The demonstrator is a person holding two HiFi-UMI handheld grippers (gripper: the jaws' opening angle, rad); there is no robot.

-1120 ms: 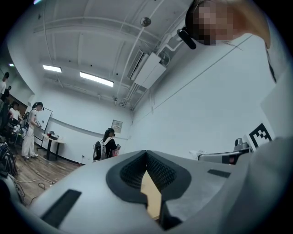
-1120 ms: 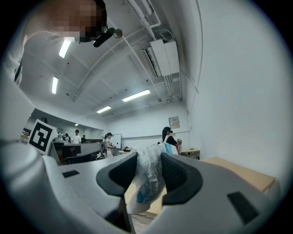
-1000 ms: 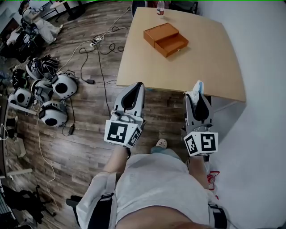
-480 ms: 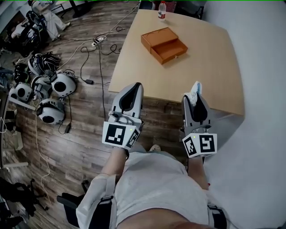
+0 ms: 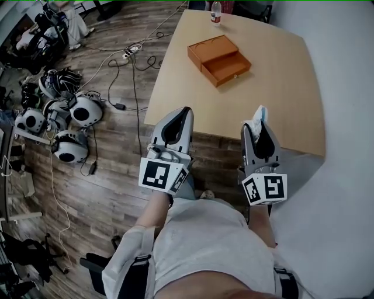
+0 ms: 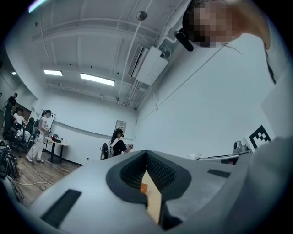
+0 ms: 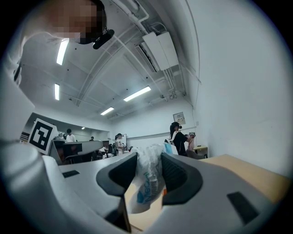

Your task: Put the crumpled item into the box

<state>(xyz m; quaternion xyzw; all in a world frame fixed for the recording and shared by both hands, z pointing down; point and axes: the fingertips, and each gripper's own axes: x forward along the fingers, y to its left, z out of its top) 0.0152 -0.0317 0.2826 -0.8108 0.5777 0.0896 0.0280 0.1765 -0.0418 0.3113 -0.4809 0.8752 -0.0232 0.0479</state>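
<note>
And there was the right gripper (image 5: 259, 121), jaws clamped on the crumpled item (image 7: 147, 180), a scrunched white wrapper with blue print poking out past the pads. The box (image 5: 211, 49) sat well apart from it, far up the table (image 5: 286, 99) near a bottle (image 5: 216, 11). By my reading this was the carry, barely begun, so the job was a long reach across the tabletop without easing the squeeze. The wrapper looked light and springy, and a slack grip could let it slip out on the way. The box's drawer (image 5: 235, 68) looked slid out toward the near side, open top up, and that seemed the sensible target. Best to bring the wrapper low over the cavity before parting the jaws, since a thing that light could bounce off a rim. The left gripper (image 5: 182, 114) had its jaws together with nothing between them, only a sliver of table showing through the gap below the tips. It could steady the box if it skated. Both forearms ran out from the waist side by side, grippers roughly level and aimed at the table, tips appearing just over its near edge. The person stood on the wooden floor (image 5: 105, 175), with helmets (image 5: 76, 111) off to the left.
</note>
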